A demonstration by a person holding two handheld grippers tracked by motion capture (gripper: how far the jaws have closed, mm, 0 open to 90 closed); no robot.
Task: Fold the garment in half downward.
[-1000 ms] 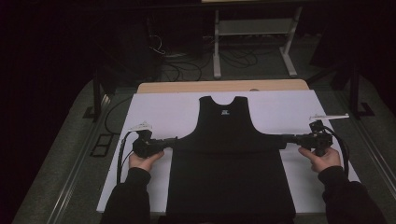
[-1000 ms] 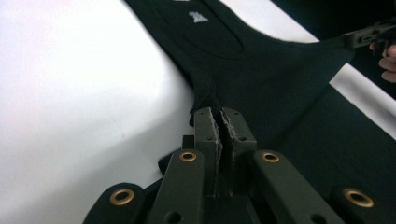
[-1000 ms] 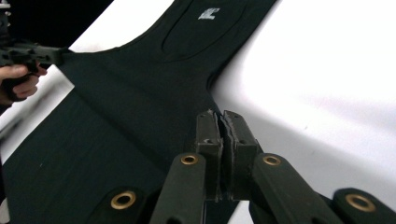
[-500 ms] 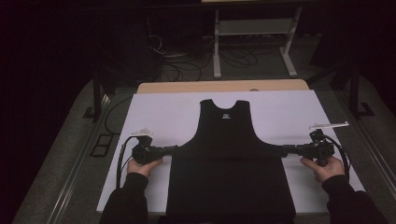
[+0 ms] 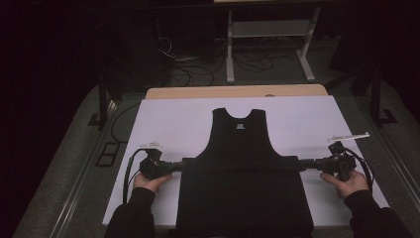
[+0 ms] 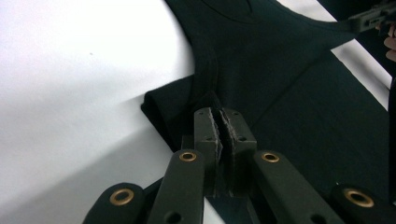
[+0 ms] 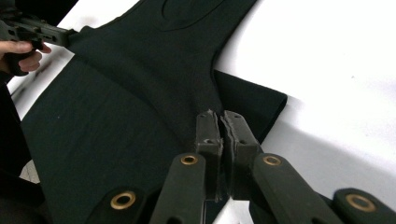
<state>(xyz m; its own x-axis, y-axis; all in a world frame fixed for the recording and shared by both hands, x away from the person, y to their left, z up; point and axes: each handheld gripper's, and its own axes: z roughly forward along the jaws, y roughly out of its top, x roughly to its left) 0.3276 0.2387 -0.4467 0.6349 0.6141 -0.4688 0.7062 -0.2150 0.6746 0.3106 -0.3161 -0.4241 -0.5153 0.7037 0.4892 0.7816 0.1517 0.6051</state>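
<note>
A black sleeveless top [image 5: 242, 148] lies flat on a white sheet [image 5: 168, 124], neck toward the far side. My left gripper [image 5: 181, 165] is shut on the garment's left side edge, below the armhole. In the left gripper view the gripper [image 6: 219, 116] pinches a fold of the black cloth [image 6: 280, 93]. On the opposite side edge, my right gripper [image 5: 300, 163] is shut on the fabric. The right gripper view shows the right gripper [image 7: 216, 116] clamped on the black cloth [image 7: 140, 84]. The cloth runs taut between the two grippers.
The white sheet covers a wooden table whose far edge [image 5: 237, 91] shows behind it. A metal stand [image 5: 267, 29] and cables [image 5: 193, 69] sit on the dark floor beyond. Bare white sheet [image 5: 312, 119] lies on both sides of the top.
Both hands have drifted a little toward the near edge of the table, the right one also slightly outward, with the cloth still clamped. The garment's side edges follow them.
</note>
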